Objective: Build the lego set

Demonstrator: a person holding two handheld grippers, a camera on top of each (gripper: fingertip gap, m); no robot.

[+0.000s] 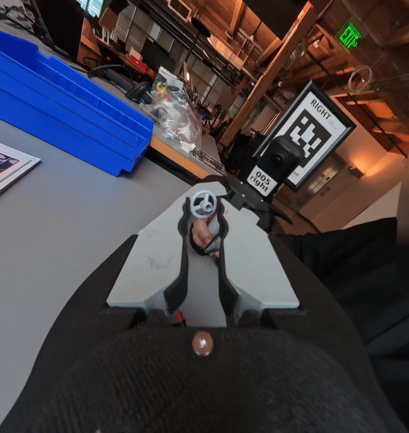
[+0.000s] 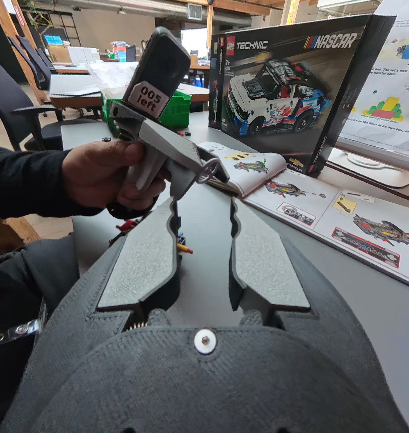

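My left gripper (image 1: pixel 203 206) is shut on a small grey lego steering wheel (image 1: pixel 203 204), held in the air above the grey table. In the right wrist view the same left gripper (image 2: pixel 209 172) is held by a hand, with the steering wheel (image 2: pixel 208 173) at its tips. My right gripper (image 2: pixel 202 203) is open and empty, just below and in front of the left one. A partly built lego chassis (image 2: pixel 182 243) with red, yellow and blue pins lies on the table, mostly hidden behind my right gripper's left finger (image 2: pixel 149 253).
An open instruction booklet (image 2: pixel 315 210) lies on the table to the right, also at the left edge of the left wrist view (image 1: pixel 6 168). The lego box (image 2: pixel 290 93) stands behind it. A blue bin (image 1: pixel 58 105), a green bin (image 2: pixel 175 110), plastic bags (image 1: pixel 173 114). The tips of both grippers are at nearly the same place.
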